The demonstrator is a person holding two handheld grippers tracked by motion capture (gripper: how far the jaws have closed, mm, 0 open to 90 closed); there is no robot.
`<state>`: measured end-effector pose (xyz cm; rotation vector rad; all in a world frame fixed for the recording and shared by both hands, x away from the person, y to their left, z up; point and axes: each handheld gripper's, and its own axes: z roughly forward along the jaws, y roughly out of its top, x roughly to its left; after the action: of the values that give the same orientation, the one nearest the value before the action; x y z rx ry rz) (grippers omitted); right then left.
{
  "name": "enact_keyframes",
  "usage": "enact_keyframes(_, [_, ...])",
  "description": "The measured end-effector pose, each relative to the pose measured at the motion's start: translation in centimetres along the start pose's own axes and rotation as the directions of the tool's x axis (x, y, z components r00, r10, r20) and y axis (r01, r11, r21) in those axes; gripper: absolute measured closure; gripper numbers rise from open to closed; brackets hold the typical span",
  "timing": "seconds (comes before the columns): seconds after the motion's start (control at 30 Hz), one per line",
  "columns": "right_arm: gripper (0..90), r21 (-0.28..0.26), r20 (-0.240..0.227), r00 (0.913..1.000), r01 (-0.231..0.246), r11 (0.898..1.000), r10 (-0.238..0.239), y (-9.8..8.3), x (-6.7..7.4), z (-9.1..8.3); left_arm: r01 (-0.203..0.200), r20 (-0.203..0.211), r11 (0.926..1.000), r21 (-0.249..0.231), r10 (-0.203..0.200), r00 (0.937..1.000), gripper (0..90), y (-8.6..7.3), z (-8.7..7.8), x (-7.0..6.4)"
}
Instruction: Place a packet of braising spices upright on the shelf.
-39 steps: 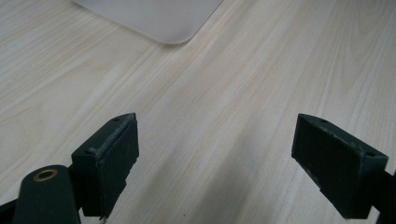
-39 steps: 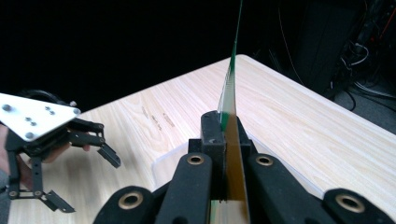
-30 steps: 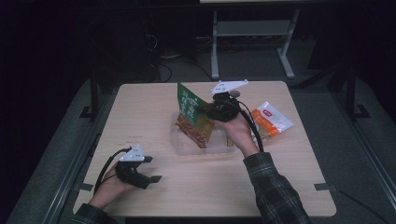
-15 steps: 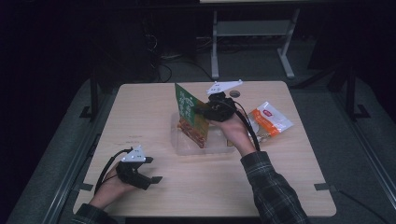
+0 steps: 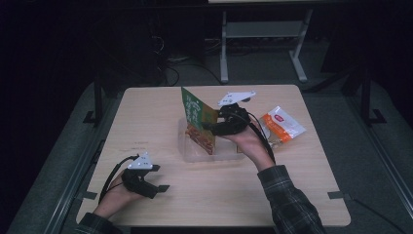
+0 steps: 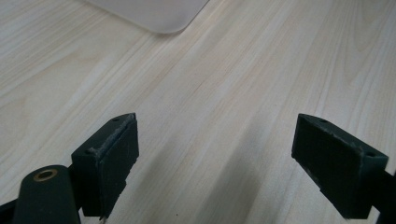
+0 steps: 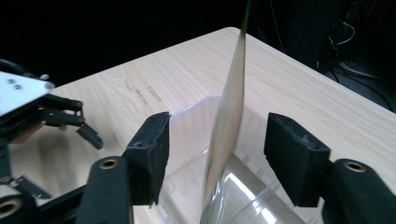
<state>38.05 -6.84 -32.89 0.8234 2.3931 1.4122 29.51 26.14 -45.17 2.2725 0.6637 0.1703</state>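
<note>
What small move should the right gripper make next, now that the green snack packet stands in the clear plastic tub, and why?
Probably draw the right gripper straight back and up. Its jaws have just been opening, and the green snack packet stands on edge between the fingers, apparently untouched, with its lower end in the clear plastic tub. A sideways move could knock it over.

1. A flat snack packet (image 5: 197, 122), green at the top with a reddish-brown food picture lower down, stands upright on its edge inside a box. Its top leans slightly toward the far left of the table. In the right gripper view the packet (image 7: 229, 126) shows edge-on as a thin pale strip rising out of the box.
2. A clear plastic box (image 5: 229, 155), shallow, rectangular and without a lid, sits near the middle of the wooden table. Its walls (image 7: 196, 109) are see-through with rounded corners.
</note>
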Motion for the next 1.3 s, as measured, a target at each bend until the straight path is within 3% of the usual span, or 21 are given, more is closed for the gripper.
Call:
enact_keyframes(0.27, [34.1,-0.027,-0.005,0.9998,-0.017,0.999,0.017,-2.0,0.5,-2.7,0.017,-0.005,0.9998,-0.009,-0.017,0.9998,14.4,0.0,0.0,0.0])
enact_keyframes(0.53, [33.2,0.006,-0.009,1.0000,0.002,1.000,-0.002,-4.5,1.1,-4.7,0.034,-0.017,0.9994,-0.012,-0.034,0.9993,14.5,0.1,-0.1,-0.2])
enact_keyframes(0.83, [33.1,0.069,-0.006,1.0000,0.008,0.998,-0.008,-8.1,1.4,-6.5,0.017,-0.019,0.9998,-0.008,-0.017,0.9997,15.2,0.1,-0.2,-0.4])
enact_keyframes(0.97, [33.0,0.099,-0.011,0.9999,0.004,0.995,-0.003,-9.9,1.2,-7.0,-0.010,-0.014,0.9999,0.007,0.010,0.9998,15.3,0.1,-0.2,-0.4])
enact_keyframes(1.0, [32.9,0.120,-0.017,0.9998,-0.003,0.993,0.005,-10.4,1.2,-7.1,0.006,-0.009,1.0000,-0.002,-0.006,0.9999,15.4,0.0,-0.1,-0.5])
enact_keyframes(1.3, [33.0,0.208,0.027,0.9990,-0.041,0.977,0.037,-14.0,0.3,-7.9,-0.013,-0.008,0.9999,0.010,0.013,0.9999,15.4,0.1,-0.2,-0.3])
